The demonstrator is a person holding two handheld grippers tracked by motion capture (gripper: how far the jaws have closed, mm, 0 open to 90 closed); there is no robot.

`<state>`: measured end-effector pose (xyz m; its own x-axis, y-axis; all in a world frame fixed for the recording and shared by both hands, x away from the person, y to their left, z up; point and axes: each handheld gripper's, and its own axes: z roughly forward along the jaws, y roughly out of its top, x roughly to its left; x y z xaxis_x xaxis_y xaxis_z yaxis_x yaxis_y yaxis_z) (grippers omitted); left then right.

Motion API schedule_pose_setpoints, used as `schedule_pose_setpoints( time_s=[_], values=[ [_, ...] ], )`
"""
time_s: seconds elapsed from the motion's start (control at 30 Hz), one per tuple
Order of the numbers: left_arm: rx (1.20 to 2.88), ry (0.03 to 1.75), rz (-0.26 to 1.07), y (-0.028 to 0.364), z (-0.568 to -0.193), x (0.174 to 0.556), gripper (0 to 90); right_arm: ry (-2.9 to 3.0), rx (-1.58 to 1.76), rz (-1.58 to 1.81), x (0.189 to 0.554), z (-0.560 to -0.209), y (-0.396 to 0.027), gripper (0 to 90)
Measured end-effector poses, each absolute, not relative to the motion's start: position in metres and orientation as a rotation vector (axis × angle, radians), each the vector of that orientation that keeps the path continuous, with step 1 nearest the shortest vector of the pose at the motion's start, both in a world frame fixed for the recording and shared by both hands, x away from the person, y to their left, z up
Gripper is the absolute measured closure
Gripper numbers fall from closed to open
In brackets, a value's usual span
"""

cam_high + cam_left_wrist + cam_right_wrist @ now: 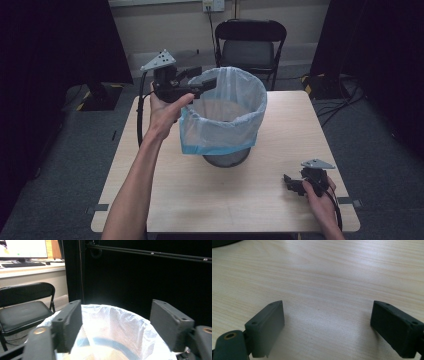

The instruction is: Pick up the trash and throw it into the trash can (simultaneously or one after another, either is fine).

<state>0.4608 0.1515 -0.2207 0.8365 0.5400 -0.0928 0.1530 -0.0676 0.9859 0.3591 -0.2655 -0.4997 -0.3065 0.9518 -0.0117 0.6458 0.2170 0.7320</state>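
A dark mesh waste bin stands mid-table, lined with a translucent blue-white bag folded over its rim. My left gripper is held up at the bin's far-left rim, jaws apart, nothing between them. In the left gripper view the bag's rim lies just beyond and below the open left gripper. My right gripper rests low at the table's near right, open. In the right gripper view, bare wood lies between the spread jaws of the right gripper.
The light wooden table has bare surface around the bin. A black folding chair stands behind the far edge. Black curtains hang at both sides, cables lie on the floor at the right.
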Motion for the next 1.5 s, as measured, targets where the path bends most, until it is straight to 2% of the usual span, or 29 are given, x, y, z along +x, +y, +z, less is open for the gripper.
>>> schedule_pose_setpoints(
  time_s=[0.13,0.23,0.57,1.1,1.5],
  values=[
    [1.65,0.567,0.345,0.155,-0.22,0.46,17.9,2.032,1.473,0.875,0.359,-0.5,-0.266,11.1],
    [1.661,0.587,0.364,0.164,-0.22,0.457,16.5,2.032,1.473,0.875,0.359,-0.5,-0.265,11.1],
    [1.647,0.638,0.394,0.2,-0.23,0.451,15.8,2.032,1.473,0.874,0.359,-0.5,-0.265,11.1],
    [1.648,0.694,0.483,0.233,-0.241,0.434,17.5,2.032,1.471,0.873,0.359,-0.5,-0.265,11.1],
    [1.67,0.751,0.496,0.256,-0.254,0.417,16.5,2.032,1.471,0.873,0.359,-0.5,-0.265,11.1]
  ],
)
